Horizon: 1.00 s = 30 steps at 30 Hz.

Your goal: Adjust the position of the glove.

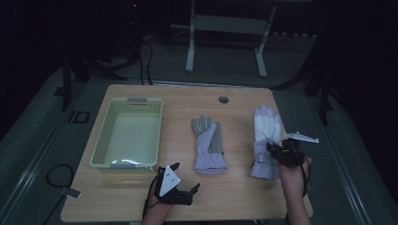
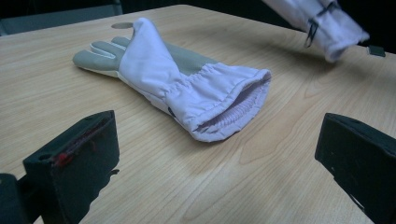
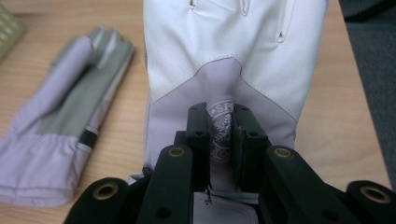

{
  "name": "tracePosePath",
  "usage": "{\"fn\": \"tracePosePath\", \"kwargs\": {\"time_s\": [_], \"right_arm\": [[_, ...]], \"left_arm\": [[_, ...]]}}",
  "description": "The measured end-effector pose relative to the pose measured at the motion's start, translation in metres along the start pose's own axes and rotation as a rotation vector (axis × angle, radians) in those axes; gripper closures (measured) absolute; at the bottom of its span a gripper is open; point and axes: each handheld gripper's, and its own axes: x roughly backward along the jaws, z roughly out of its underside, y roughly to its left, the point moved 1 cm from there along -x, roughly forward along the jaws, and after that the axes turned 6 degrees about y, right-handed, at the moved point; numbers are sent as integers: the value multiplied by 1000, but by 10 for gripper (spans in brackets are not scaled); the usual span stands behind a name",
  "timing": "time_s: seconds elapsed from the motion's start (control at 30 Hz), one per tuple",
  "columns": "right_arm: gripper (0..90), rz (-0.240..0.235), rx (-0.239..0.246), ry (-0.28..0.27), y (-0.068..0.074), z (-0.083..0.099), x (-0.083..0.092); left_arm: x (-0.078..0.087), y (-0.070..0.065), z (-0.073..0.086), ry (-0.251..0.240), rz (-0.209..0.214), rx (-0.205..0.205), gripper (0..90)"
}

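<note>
The right glove [image 1: 265, 140] lay at the tabletop's [image 1: 234, 197] right side, at 3 o'clock from the middle glove [image 1: 209, 145]. The right hand-held gripper [image 3: 220, 135] pinched a fold of its back fabric. The left hand-held gripper [image 1: 180, 185] stood wide with nothing between its jaws, at 5 o'clock from the basket [image 1: 105, 140].

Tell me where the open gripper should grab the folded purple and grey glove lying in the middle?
Probably at the gathered elastic cuff of the folded lilac-and-grey fabric glove, coming from the near table edge. The cuff gapes toward the left gripper, whose jaws stand wide, and bunches thickest there, giving one jaw a lip to slip under.
</note>
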Motion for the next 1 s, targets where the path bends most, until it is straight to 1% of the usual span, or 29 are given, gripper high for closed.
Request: {"fn": "tracePosePath", "kwargs": {"time_s": [0.07, 0.13, 0.4, 0.47, 0.57, 0.6, 0.67, 0.83, 0.93, 1.0], "right_arm": [[790, -11, -11, 16, 0, 5, -6], [789, -8, -10, 34, 0, 9, -14], [773, 22, -12, 82, -4, 10, -45], [763, 29, -6, 96, -4, 9, -53], [714, 35, -4, 115, -6, 12, -66], [683, 25, -13, 122, -8, 14, -70], [652, 19, -17, 123, -10, 15, -73], [598, 17, 6, 129, -10, 14, -73], [559, 4, -1, 136, -12, 13, -70], [528, -18, -7, 139, -15, 11, -67]], "left_arm": [[0, 0, 0, 0, -1, -1, 0], [0, 0, 0, 0, -1, -2, 0], [0, -1, 0, 1, -5, -8, 0], [0, -1, 0, 2, -6, -8, 0], [-1, -1, 0, 5, -6, -9, 0], [-1, -1, 0, 4, -6, -8, 0], [-1, -1, 0, 6, -4, -11, 0], [-1, -1, 0, 6, -1, -13, 0], [-1, -1, 0, 6, -1, -13, 0], [-1, -2, 0, 7, -2, -13, 0]]}}
